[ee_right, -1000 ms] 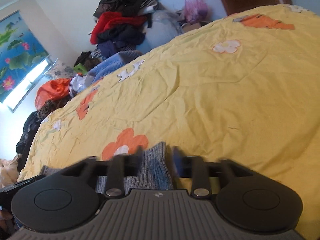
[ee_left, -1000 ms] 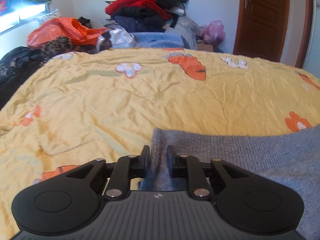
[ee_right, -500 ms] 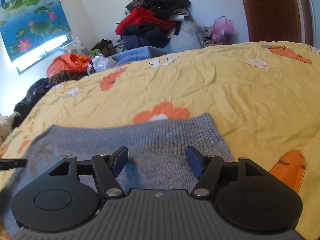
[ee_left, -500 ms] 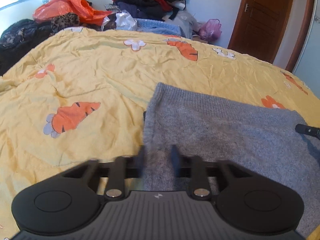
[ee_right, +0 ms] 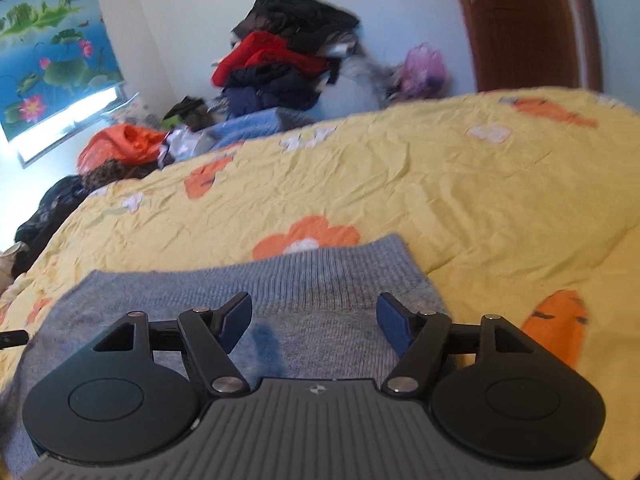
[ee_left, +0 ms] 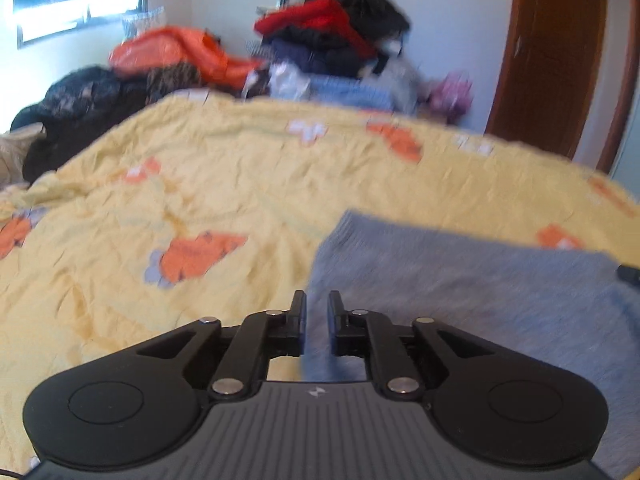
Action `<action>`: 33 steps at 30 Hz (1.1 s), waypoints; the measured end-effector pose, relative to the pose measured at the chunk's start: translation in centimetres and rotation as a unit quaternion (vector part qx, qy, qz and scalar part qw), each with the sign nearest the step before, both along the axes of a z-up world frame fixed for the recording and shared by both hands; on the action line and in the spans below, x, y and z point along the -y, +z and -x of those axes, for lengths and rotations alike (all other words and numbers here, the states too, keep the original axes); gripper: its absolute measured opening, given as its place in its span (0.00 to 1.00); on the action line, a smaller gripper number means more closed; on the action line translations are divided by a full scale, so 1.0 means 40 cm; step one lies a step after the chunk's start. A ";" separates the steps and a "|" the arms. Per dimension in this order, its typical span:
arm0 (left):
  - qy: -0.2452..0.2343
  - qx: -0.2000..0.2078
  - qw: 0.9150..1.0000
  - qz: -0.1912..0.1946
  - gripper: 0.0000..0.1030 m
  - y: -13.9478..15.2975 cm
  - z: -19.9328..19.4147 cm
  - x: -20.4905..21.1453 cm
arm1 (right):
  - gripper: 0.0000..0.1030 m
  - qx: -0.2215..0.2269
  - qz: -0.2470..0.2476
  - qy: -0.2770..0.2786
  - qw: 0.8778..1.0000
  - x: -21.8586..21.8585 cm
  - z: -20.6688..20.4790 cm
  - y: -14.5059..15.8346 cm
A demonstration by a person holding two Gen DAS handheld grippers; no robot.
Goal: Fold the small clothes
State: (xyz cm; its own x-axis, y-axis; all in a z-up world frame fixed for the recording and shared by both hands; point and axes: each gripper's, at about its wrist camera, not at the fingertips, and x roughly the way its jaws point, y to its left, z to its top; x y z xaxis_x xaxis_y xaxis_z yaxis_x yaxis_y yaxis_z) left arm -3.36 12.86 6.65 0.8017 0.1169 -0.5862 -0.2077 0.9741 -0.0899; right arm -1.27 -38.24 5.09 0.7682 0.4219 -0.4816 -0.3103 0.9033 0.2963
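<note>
Right tongs [ee_right: 316, 326] have spread wider above the grey knit's [ee_right: 320, 280] ribbed edge.

- The left wrist view is motion-blurred; the clothes pile [ee_left: 332, 44] by the far wall smears into patches of colour.
- The grey knit garment [ee_left: 480, 280] runs off the right edge there, and its near part is hidden behind the left claw [ee_left: 317, 320].
- A dark tip [ee_right: 12, 338] pokes in at the right view's left edge, too cropped to identify.
</note>
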 end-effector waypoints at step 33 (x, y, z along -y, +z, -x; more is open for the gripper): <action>-0.164 -0.044 0.984 -0.062 0.86 -0.136 0.118 0.180 | 0.97 0.000 0.177 0.110 0.978 -0.116 0.258 -0.057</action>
